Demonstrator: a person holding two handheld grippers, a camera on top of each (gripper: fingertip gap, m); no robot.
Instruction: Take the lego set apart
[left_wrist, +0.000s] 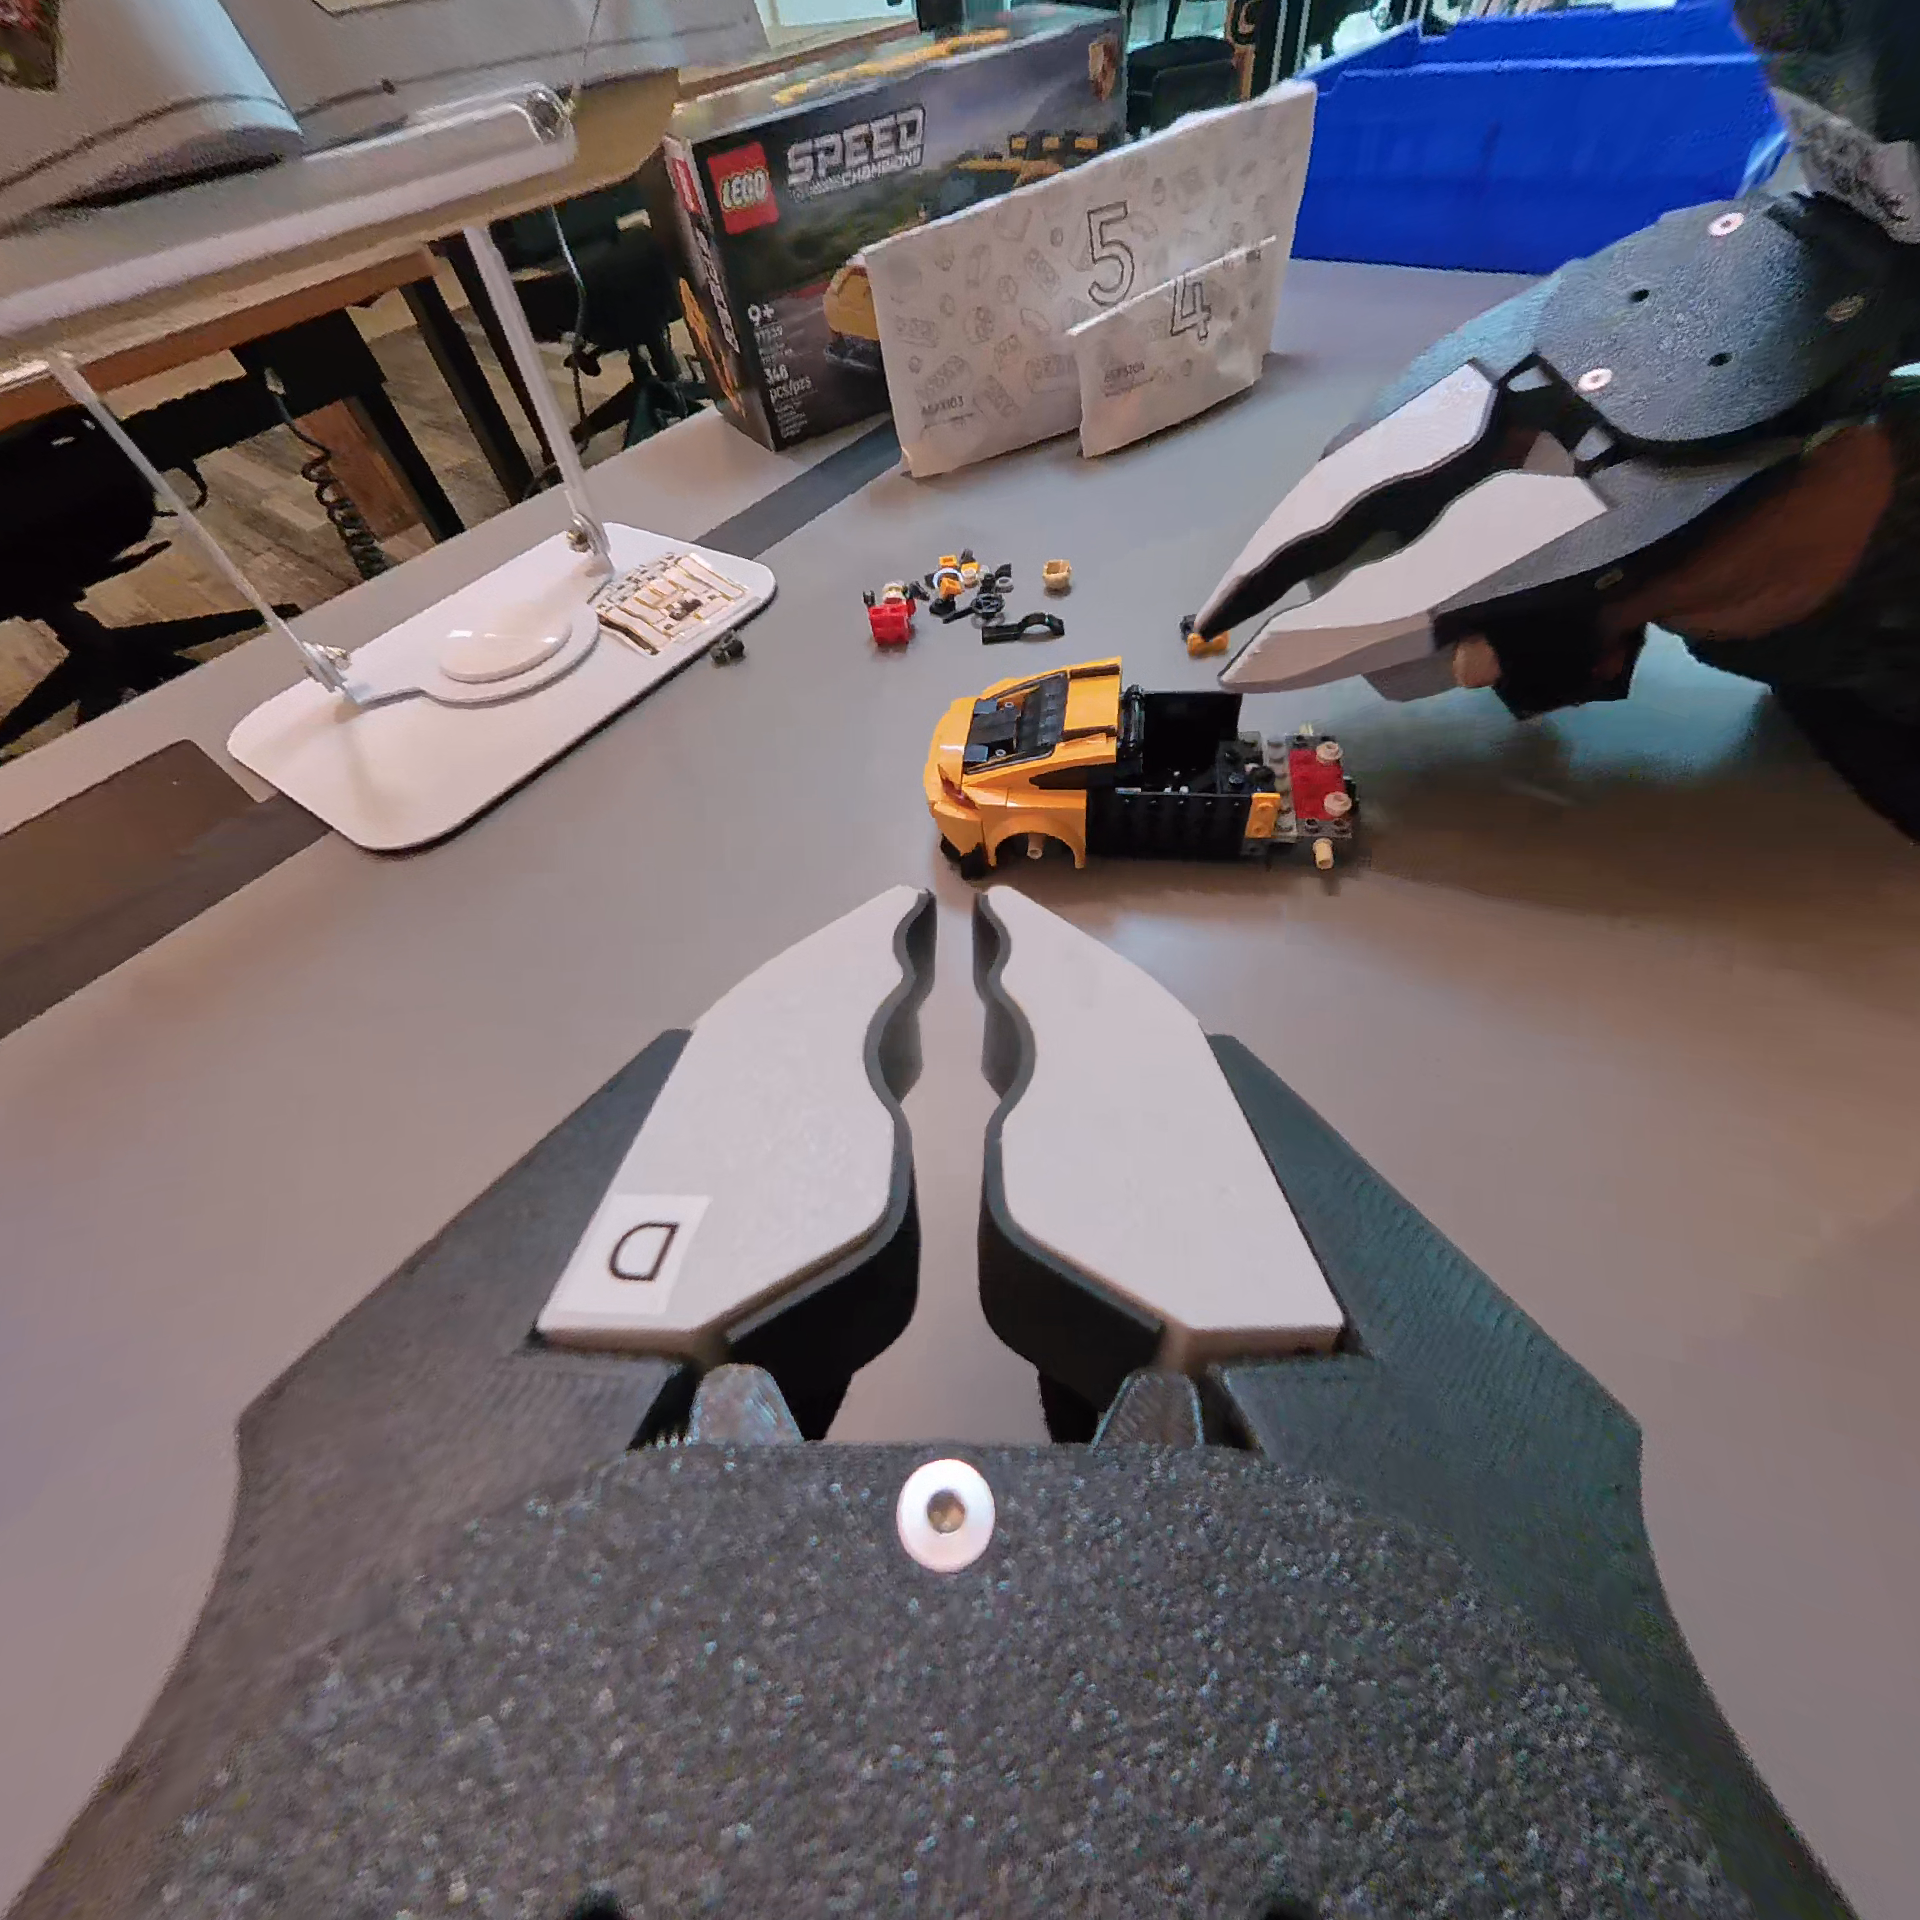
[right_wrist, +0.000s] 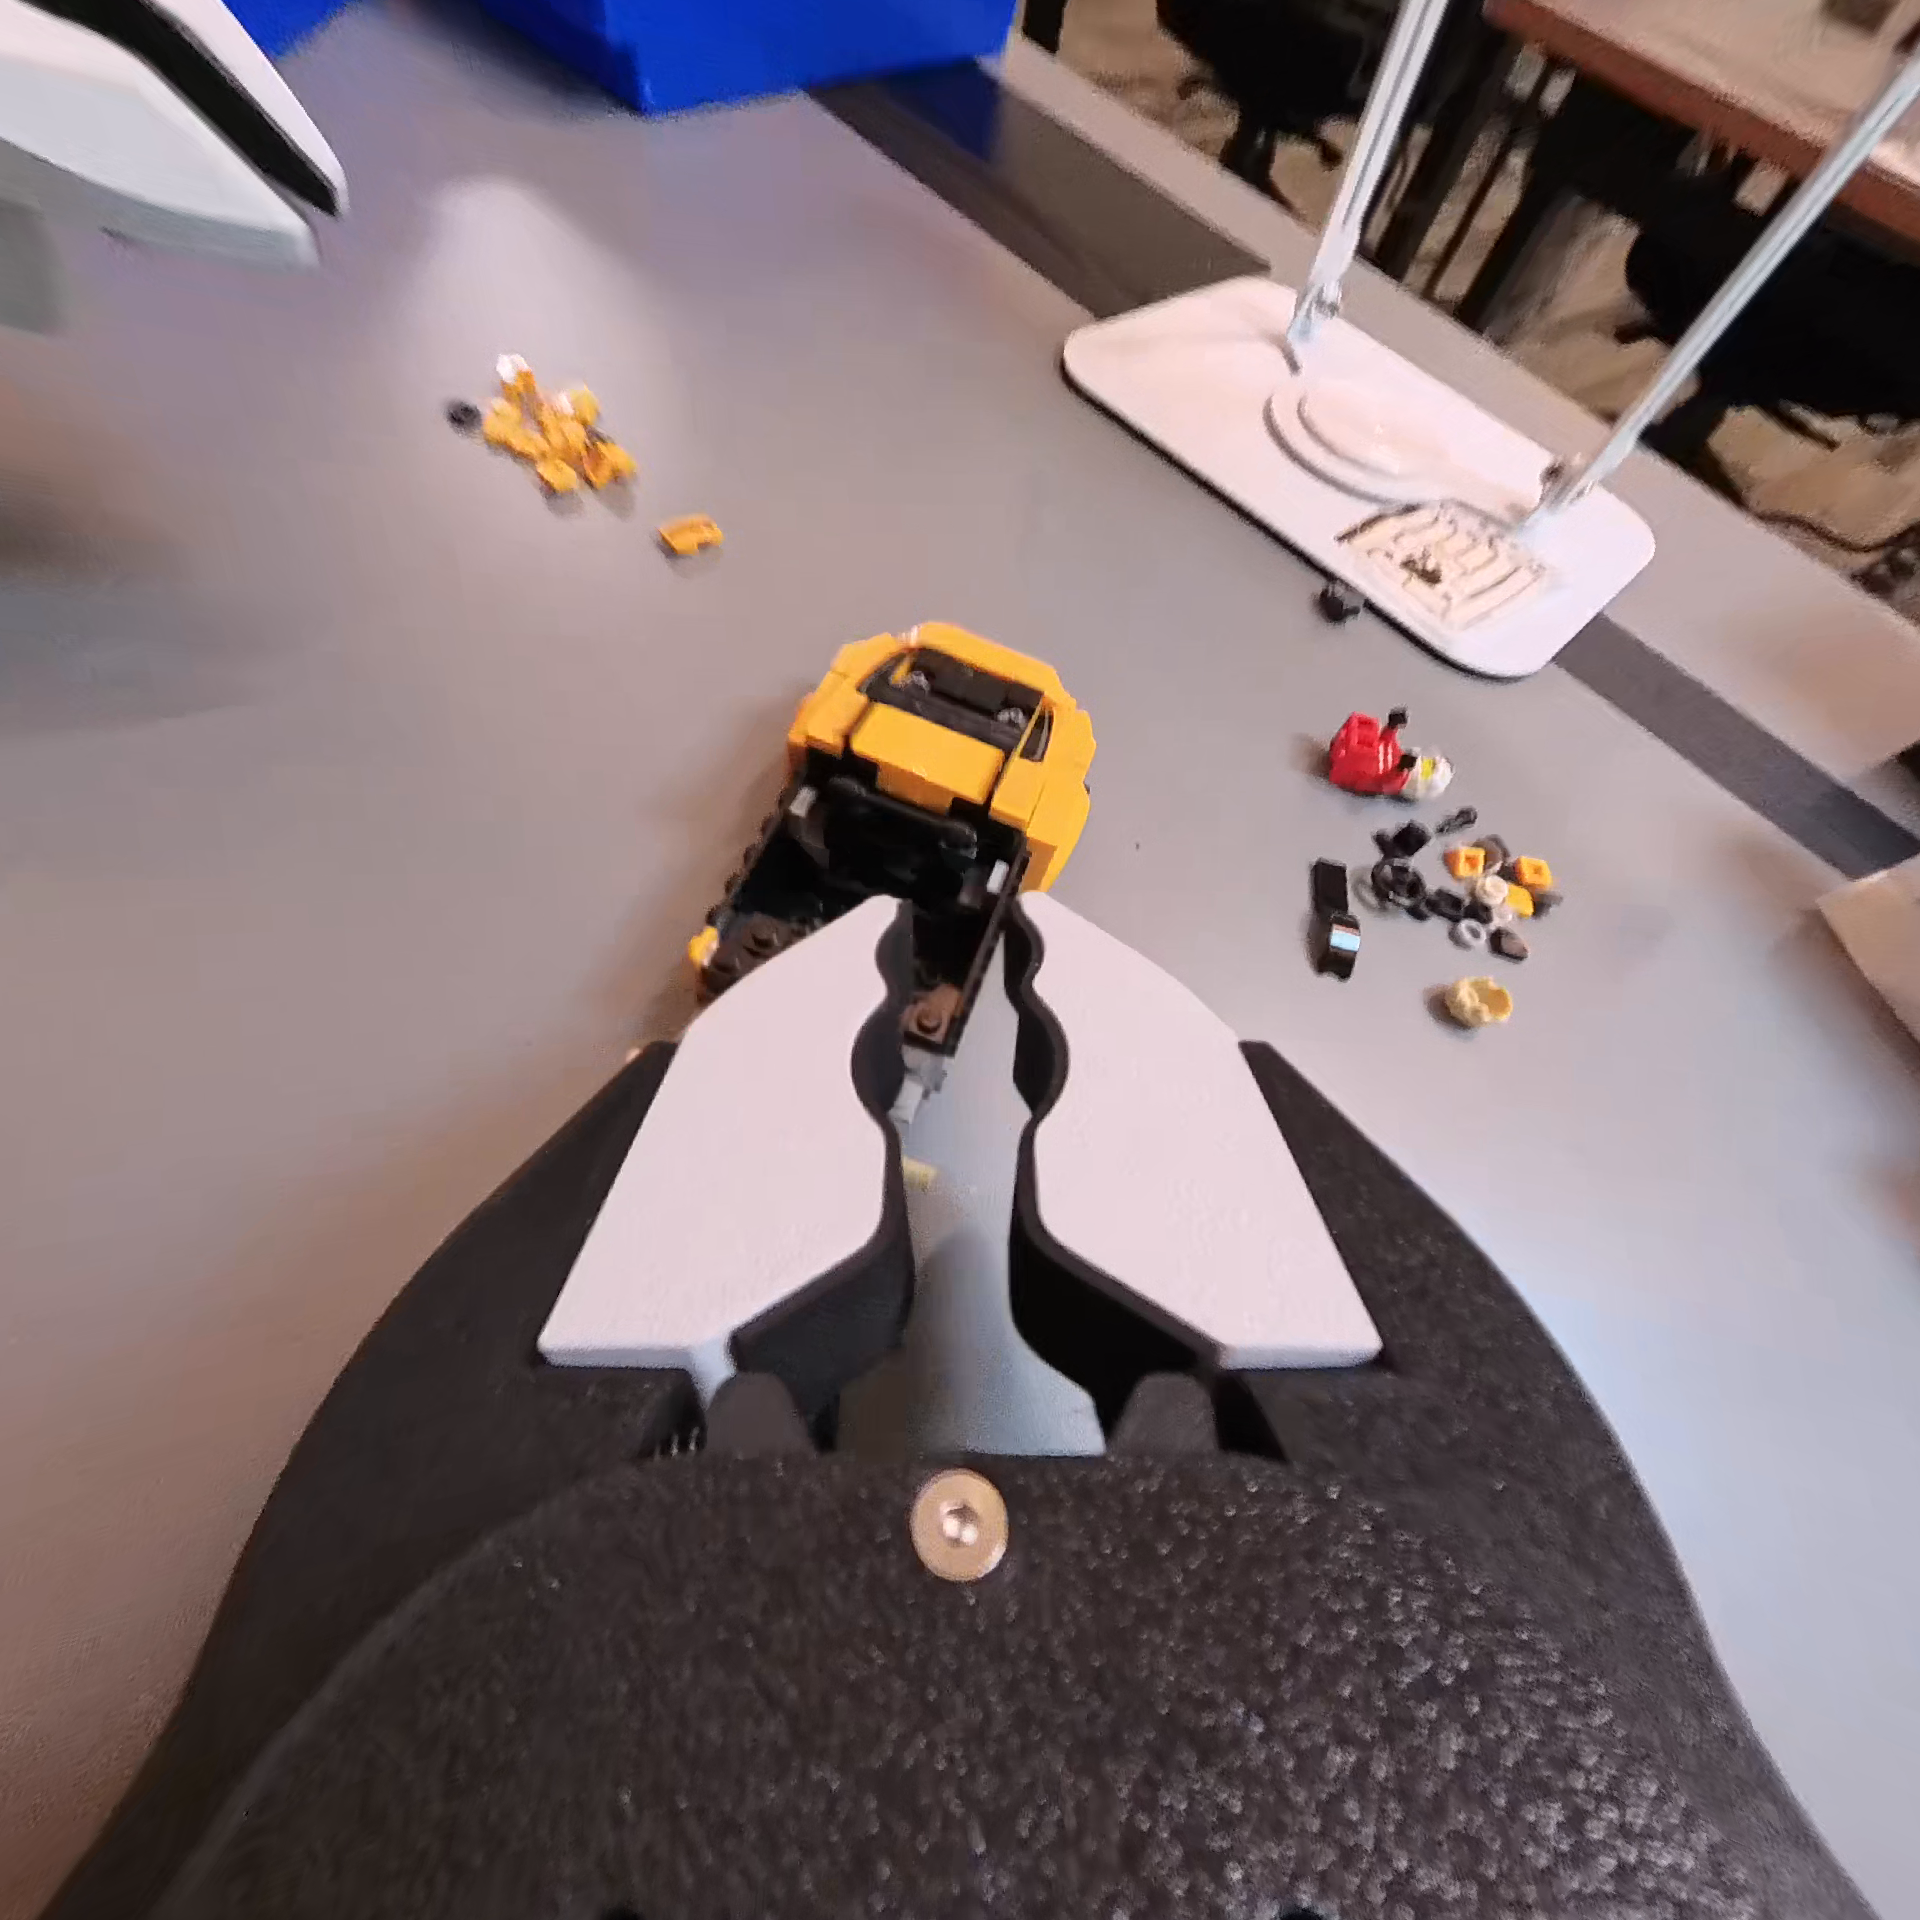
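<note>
A partly dismantled yellow and black lego car (left_wrist: 1039, 769) sits on the grey table, its black chassis and red front bricks exposed. It also shows in the right wrist view (right_wrist: 935, 748). My left gripper (left_wrist: 954, 902) hovers just in front of the car, closed to a narrow slit and empty. My right gripper (right_wrist: 954, 914) is open, its fingers on either side of the car's bare front end, gripping nothing. In the left wrist view the right gripper (left_wrist: 1214, 652) hangs behind the car's front, with a small orange piece (left_wrist: 1205, 641) at its tip.
Loose small parts (left_wrist: 966, 597) (right_wrist: 1455, 894) and a red piece (left_wrist: 890, 620) (right_wrist: 1371, 753) lie behind the car. A pile of yellow pieces (right_wrist: 551, 436) lies on the other side. A white lamp base (left_wrist: 468, 717) (right_wrist: 1247, 416), the set's box (left_wrist: 831, 239), paper bags (left_wrist: 1039, 312) and a blue bin (left_wrist: 1538, 135) stand around. Some 15 centimeters of space lies between my two pairs of fingers. About 15 centimeters separates my right fingertips from the red piece (right_wrist: 1371, 753). Look for it in the left wrist view (left_wrist: 900, 611) too.
</note>
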